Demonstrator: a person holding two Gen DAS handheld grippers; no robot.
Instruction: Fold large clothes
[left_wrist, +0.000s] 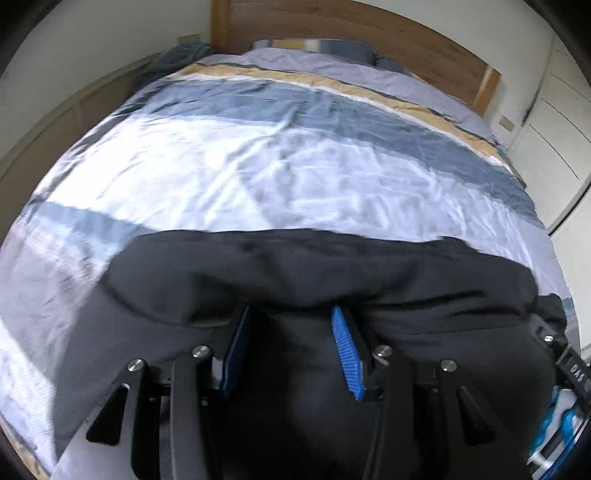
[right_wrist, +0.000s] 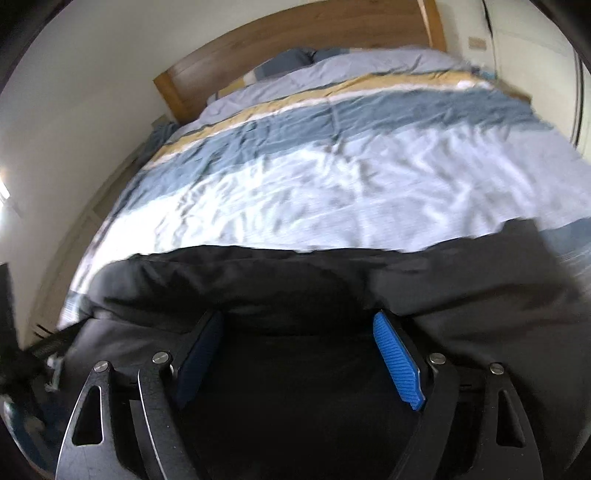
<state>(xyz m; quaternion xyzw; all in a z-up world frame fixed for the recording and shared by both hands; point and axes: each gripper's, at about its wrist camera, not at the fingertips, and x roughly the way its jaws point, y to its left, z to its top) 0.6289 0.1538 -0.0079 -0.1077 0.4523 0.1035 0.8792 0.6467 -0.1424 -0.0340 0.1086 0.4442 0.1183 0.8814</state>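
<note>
A large black garment lies across the near end of the bed; it also fills the lower part of the right wrist view. My left gripper is open, its blue pads spread apart with black cloth between and under them. My right gripper is open too, its blue pads wide apart over the same black cloth. Neither pair of jaws is closed on the fabric. The garment's near part is hidden under the grippers.
The bed is covered by a striped duvet in white, blue, tan and grey, also in the right wrist view. A wooden headboard stands at the far end. White cupboards stand at the right.
</note>
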